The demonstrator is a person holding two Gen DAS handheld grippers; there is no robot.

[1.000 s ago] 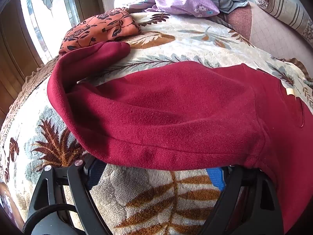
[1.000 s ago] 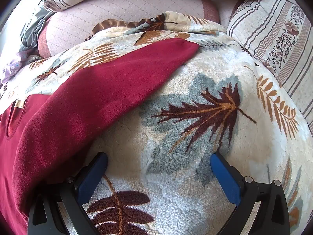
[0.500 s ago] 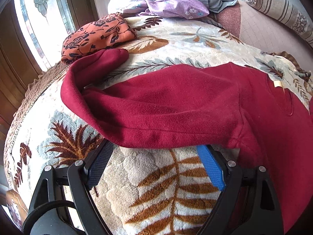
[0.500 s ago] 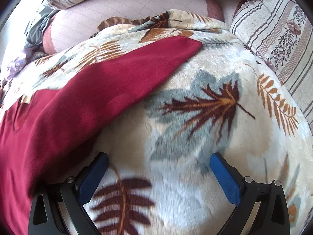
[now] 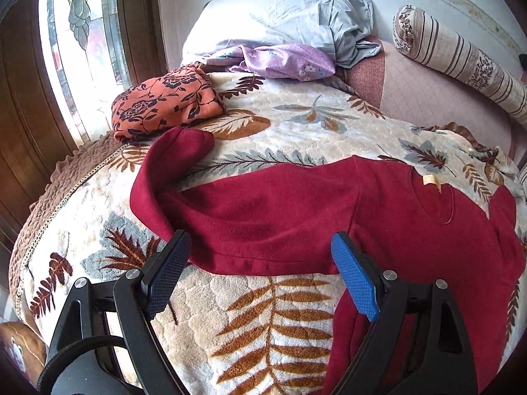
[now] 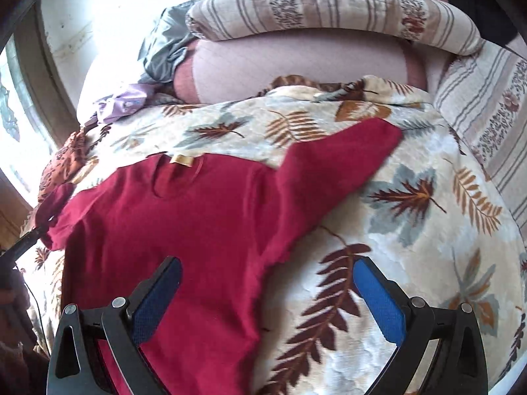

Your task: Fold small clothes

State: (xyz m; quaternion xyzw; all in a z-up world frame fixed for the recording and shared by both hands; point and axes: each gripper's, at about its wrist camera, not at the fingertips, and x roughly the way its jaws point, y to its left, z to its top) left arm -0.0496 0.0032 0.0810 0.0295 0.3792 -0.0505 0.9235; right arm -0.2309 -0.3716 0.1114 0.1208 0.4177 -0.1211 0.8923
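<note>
A dark red long-sleeved top (image 5: 411,223) lies spread flat on a leaf-patterned blanket (image 5: 263,312); it also shows in the right wrist view (image 6: 184,217). Its left sleeve (image 5: 250,217) runs out sideways, with the cuff end bent back. Its right sleeve (image 6: 339,161) points up and right. A tan label (image 5: 431,181) marks the neckline. My left gripper (image 5: 260,266) is open and empty, raised just in front of the left sleeve. My right gripper (image 6: 266,289) is open and empty, raised over the top's right side edge.
An orange floral folded garment (image 5: 164,102) sits at the blanket's far left by the window (image 5: 75,42). A purple floral cloth (image 5: 286,62) and a pale pillow (image 5: 280,23) lie behind. A striped bolster (image 5: 457,56) and pink sheet (image 5: 438,102) lie to the right.
Both grippers have pulled back and risen from the top, so more of it shows. The left sleeve no longer lies over the left gripper's fingers. Both stayed open.
</note>
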